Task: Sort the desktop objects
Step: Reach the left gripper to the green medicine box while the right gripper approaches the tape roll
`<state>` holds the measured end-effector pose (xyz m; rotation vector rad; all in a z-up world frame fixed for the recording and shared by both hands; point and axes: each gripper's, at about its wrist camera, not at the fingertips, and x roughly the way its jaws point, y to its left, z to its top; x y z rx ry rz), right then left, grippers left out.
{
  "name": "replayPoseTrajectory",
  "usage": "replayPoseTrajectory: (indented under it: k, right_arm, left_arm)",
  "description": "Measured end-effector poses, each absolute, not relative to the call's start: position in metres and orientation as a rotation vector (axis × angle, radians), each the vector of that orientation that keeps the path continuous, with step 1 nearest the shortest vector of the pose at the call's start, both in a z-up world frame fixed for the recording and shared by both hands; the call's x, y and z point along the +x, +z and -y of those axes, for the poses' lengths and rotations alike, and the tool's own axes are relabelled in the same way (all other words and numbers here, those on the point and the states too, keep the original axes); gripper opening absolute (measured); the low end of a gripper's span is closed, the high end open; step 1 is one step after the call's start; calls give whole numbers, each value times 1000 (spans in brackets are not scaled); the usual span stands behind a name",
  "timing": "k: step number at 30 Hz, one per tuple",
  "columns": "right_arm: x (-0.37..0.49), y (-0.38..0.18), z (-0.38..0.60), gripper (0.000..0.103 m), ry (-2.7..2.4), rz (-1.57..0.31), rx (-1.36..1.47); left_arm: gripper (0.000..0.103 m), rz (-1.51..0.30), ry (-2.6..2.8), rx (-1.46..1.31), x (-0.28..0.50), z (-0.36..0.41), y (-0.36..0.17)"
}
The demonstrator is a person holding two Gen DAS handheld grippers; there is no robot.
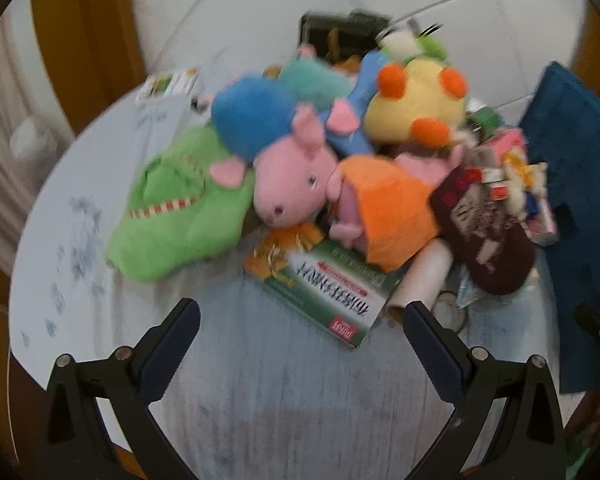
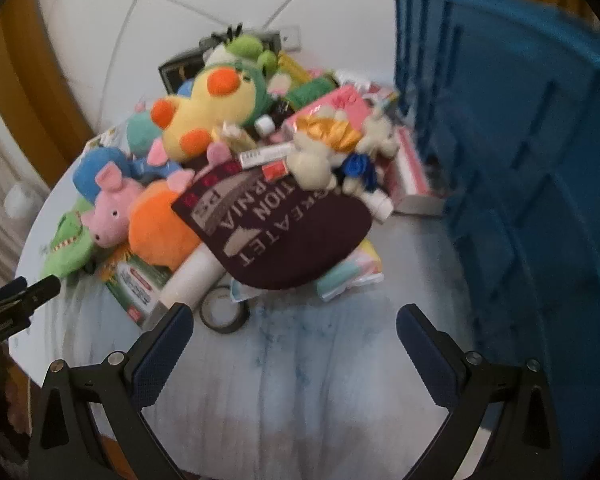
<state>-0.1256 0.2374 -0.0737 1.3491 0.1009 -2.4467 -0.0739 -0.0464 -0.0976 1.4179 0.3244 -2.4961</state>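
Note:
A heap of objects lies on a round white table [image 1: 240, 380]. It holds a pink pig plush [image 1: 292, 176] in an orange dress [image 1: 388, 208], a green plush [image 1: 176, 204], a blue plush [image 1: 252, 116], a yellow duck plush [image 1: 416, 104], a maroon cap [image 1: 484, 232], a green medicine box [image 1: 324, 284] and a white tube [image 1: 420, 276]. My left gripper [image 1: 302, 316] is open and empty, just short of the box. My right gripper [image 2: 294, 318] is open and empty, in front of the maroon cap [image 2: 284, 232] and a tape roll [image 2: 224, 312].
A blue plastic crate [image 2: 520, 160] stands on the table's right side, also in the left wrist view [image 1: 580, 200]. Pink boxes [image 2: 340, 108], a small white plush [image 2: 312, 164] and small items lie beside it. A dark box [image 1: 340, 32] sits at the far edge. The left gripper's tip [image 2: 40, 292] shows at left.

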Motion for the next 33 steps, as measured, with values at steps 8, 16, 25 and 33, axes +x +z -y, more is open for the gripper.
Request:
replayPoseTrajectory:
  k: [8, 16, 25, 33]
  right_arm:
    - [-161, -125, -237, 103, -2245, -195, 1451]
    - [-171, -159, -223, 103, -2198, -205, 1534]
    - [-157, -184, -190, 103, -2113, -216, 1574]
    - [-145, -184, -181, 103, -2106, -225, 1551]
  left_arm:
    - [101, -376, -2309, 1501, -115, 39, -160]
    - [103, -379, -2243, 1529, -171, 34, -201]
    - [103, -308, -2331, 1550, -157, 39, -205]
    - [103, -281, -2318, 1626, -101, 62, -205]
